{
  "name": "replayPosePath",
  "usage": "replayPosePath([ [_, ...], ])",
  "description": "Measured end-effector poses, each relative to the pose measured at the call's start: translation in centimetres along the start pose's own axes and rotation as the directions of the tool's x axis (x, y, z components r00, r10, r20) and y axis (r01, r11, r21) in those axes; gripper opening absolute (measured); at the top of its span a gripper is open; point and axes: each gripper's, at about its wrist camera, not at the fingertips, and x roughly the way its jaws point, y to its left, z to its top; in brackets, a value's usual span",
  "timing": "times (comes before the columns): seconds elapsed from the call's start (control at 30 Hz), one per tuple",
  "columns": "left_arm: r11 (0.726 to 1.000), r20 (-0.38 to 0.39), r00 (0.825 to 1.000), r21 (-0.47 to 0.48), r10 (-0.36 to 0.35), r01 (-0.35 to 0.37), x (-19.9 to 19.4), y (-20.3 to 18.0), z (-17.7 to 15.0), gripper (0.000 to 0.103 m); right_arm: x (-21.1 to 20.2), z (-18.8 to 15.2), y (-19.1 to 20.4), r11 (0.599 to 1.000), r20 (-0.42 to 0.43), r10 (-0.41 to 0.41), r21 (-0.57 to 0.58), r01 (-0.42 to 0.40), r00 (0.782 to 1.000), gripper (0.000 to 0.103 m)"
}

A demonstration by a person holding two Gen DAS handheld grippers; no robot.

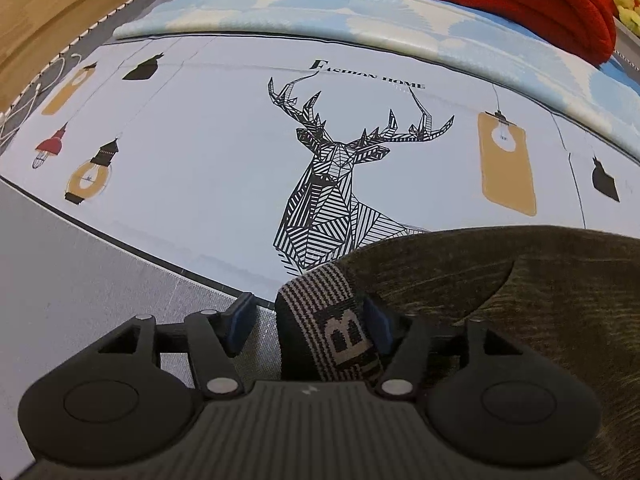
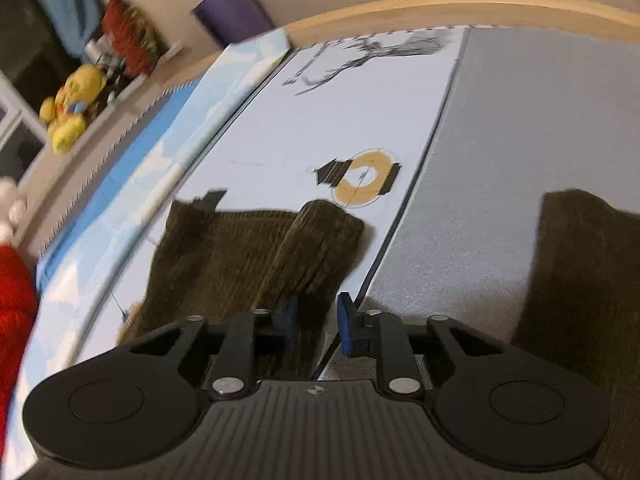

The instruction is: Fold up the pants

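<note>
The light is soft, even and indoor, without glare. Both fisheye views bend straight lines strongly near the edges. The left wrist view is sharp on the deer print [image 1: 340,184]. The right wrist view is blurred, most at the yellow plush toy [image 2: 70,108].

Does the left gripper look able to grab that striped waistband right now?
Probably yes. The waistband already sits between the open fingers of the left gripper, with one blue pad right beside it and nothing in the way. Closing the jaws should catch it.
</note>
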Motion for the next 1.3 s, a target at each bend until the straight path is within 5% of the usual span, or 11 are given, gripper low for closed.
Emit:
replayPosePath([
  [0.07, 0.999, -0.002, 1.0, -0.049, -0.019, 0.019, -0.2, 0.7, 0.2, 0.066, -0.3, 0.1, -0.6, 0.998, 0.016, 0.007, 0.069, -0.008, 1.0, 0.069],
  [0.23, 0.965, -0.014, 0.995, -0.242, -0.104, 0.097, -0.3, 3.4, 0.4, 0.066, 1.4, 0.2, -1.0, 0.996, -0.019, 0.029, 0.08, -0.028, 0.999, 0.066],
  [0.3, 0.966, -0.049, 0.99, -0.231, -0.13, 0.115, 0.3, 3.3, 0.2, 0.066, 2.1, 0.3, -0.7, 0.999, -0.034, 0.027, 0.026, -0.026, 0.999, 0.048],
  [0.37, 0.967, -0.064, 0.986, -0.218, -0.151, 0.134, 0.7, 2.9, 0.0, 0.065, 2.6, 0.5, -0.3, 1.0, -0.048, -0.001, -0.025, -0.001, 0.999, 0.011],
  [0.47, 0.977, -0.047, 0.987, -0.152, -0.156, 0.147, 0.7, 1.6, 0.0, 0.054, 2.4, 0.8, -0.3, 0.998, -0.046, -0.011, -0.056, 0.008, 0.999, 0.007],
  [0.57, 0.981, -0.014, 0.989, -0.129, -0.147, 0.144, 0.6, 1.1, 0.0, 0.039, 0.7, 0.8, 0.1, 0.985, -0.013, -0.149, -0.087, 0.147, 0.989, 0.005],
  [0.8, 0.991, 0.14, 0.982, -0.029, -0.126, 0.131, -1.4, -1.8, 0.8, 0.046, -1.6, 0.3, -2.5, 0.927, -0.023, -0.373, 0.039, 0.373, 0.928, 0.009],
  [0.97, 0.981, 0.096, 0.984, -0.104, -0.153, 0.163, -1.3, -0.5, 1.2, 0.054, -4.5, 0.0, 0.3, 0.892, 0.142, -0.445, -0.013, 0.451, 0.884, 0.036],
  [1.13, 0.976, 0.009, 0.984, -0.128, -0.178, 0.178, 0.2, 0.0, 0.6, 0.062, -3.3, -1.3, 5.6, 0.984, 0.074, -0.086, -0.15, 0.096, 0.994, 0.052],
  [1.2, 0.978, 0.012, 0.985, -0.117, -0.173, 0.173, 0.2, -0.2, 0.4, 0.062, -1.0, -2.6, 8.1, 0.978, -0.056, 0.046, -0.199, -0.056, 0.997, 0.053],
  [1.3, 0.979, 0.011, 0.985, -0.105, -0.173, 0.173, 0.0, -0.6, 0.3, 0.062, 2.3, -5.0, 11.9, 0.964, -0.189, 0.058, -0.243, -0.103, 0.98, 0.056],
])
